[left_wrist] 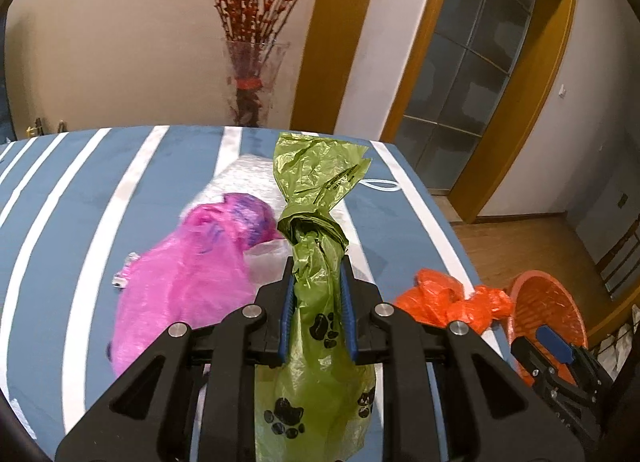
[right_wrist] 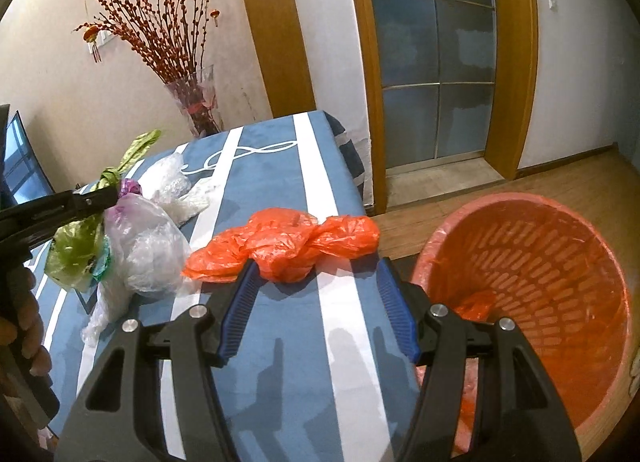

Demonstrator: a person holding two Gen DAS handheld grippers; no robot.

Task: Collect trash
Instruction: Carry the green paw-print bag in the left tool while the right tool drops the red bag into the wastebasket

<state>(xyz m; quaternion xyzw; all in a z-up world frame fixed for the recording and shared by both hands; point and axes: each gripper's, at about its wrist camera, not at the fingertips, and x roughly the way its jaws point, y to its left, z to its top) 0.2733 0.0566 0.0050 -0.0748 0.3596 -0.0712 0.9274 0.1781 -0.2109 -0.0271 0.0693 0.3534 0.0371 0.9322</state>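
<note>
The orange plastic bag (right_wrist: 288,248) lies crumpled on the striped blue counter (right_wrist: 280,342), straight ahead of the right claw (right_wrist: 316,282) and just past its tips, its long axis running crosswise to the claw. The right claw stands partly open and empty, nearer this bag than the left. The orange bin (right_wrist: 532,286) sits on the floor to its right, beside the counter edge. The left claw (left_wrist: 318,286) is clamped narrow around the twisted neck of a green paw-print bag (left_wrist: 320,326), above the counter.
</note>
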